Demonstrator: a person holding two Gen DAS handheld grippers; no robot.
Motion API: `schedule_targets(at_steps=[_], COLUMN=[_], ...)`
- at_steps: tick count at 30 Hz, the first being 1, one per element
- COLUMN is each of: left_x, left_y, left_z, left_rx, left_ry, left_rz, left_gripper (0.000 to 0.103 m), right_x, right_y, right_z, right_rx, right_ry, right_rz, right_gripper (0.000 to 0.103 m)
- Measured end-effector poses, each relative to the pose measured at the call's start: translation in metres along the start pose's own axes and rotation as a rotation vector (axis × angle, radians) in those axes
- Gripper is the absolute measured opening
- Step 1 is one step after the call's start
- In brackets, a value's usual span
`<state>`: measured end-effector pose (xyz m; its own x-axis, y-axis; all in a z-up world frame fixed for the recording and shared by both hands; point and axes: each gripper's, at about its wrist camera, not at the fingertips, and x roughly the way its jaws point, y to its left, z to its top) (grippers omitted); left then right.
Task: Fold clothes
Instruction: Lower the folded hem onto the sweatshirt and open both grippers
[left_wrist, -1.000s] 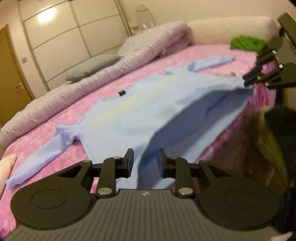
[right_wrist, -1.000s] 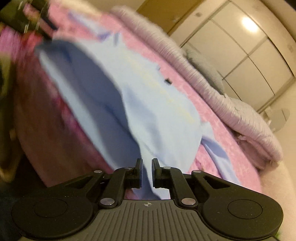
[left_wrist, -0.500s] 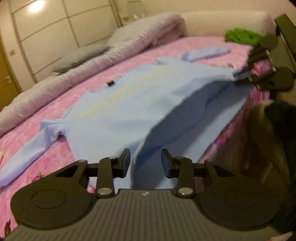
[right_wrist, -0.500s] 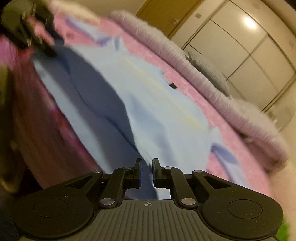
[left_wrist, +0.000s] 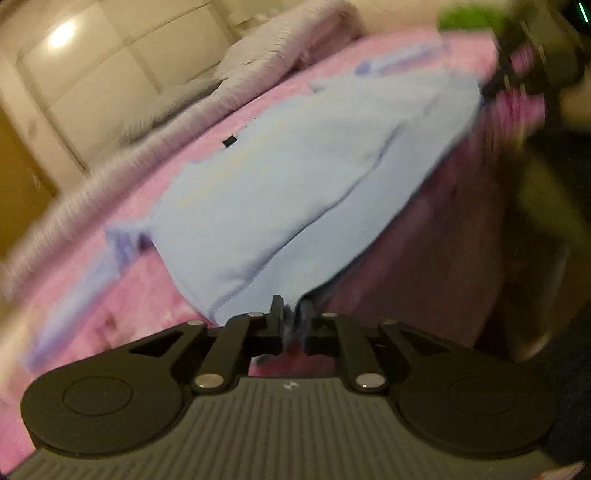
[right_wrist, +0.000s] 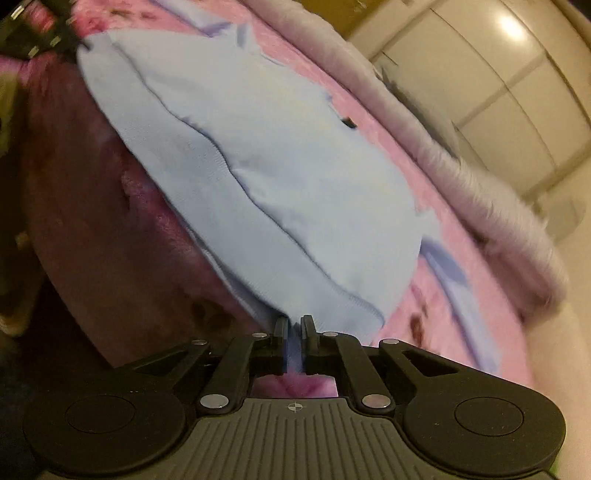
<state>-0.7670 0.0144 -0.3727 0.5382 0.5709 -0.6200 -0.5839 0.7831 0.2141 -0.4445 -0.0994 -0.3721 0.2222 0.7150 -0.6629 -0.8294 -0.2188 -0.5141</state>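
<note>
Both sets of jaws are clamped on cloth: my left gripper (left_wrist: 291, 314) pinches one hem corner of the pale blue sweatshirt (left_wrist: 295, 177), and my right gripper (right_wrist: 293, 330) pinches the other corner, with blue fabric showing between its fingers. From those two corners the sweatshirt stretches away across the pink bedspread (left_wrist: 122, 291), its hem at the near edge of the bed, chest and collar further in, a sleeve (left_wrist: 74, 295) trailing off to each side. A long ridge runs across the body where the knit has bunched.

My worry is the grip: each bite holds only a thin lip of hem, and soft, ribbed jersey could slide out if I pull unevenly. That ridge could also get pressed into any fold as a crease, and the loose sleeves could drag on the plush, fuzzy bedspread and twist under. Both views are blurred, so I can't judge how deep the bite is
</note>
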Motion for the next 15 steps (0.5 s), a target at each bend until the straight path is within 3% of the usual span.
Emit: schedule_targets(at_steps=[1, 4, 6, 8, 10, 13, 15], left_x=[-0.007, -0.023, -0.029, -0.018, 0.006, 0.026, 0.011], left_y=[0.009, 0.040, 0.063, 0.081, 0.088, 0.079, 0.077], left_z=[0.001, 0.003, 0.003, 0.001, 0.001, -0.001, -0.002], left_rx=[-0.090, -0.369, -0.563, -0.698, -0.746, -0.719, -0.714], left_ry=[-0.012, -0.071, -0.140, -0.139, -0.047, 0.089, 0.072], left_rz=[-0.037, -0.129, -0.162, -0.133, -0.074, -0.010, 0.006], left_gripper=[0.011, 0.023, 0.033, 0.034, 0.031, 0.023, 0.023], right_x=[-0.009, -0.027, -0.025, -0.017, 0.003, 0.030, 0.031], right_y=[-0.012, -0.058, -0.087, -0.110, -0.120, -0.125, -0.121], right_z=[0.001, -0.001, -0.007, -0.014, -0.021, -0.028, -0.028], right_rx=[0.085, 0.425, 0.625, 0.785, 0.878, 0.940, 0.894], right_ry=[-0.016, -0.069, -0.084, -0.081, -0.052, 0.053, 0.142], right_rz=[0.037, 0.176, 0.201, 0.198, 0.198, 0.177, 0.067], right_gripper=[0.016, 0.073, 0.076, 0.076, 0.076, 0.076, 0.076])
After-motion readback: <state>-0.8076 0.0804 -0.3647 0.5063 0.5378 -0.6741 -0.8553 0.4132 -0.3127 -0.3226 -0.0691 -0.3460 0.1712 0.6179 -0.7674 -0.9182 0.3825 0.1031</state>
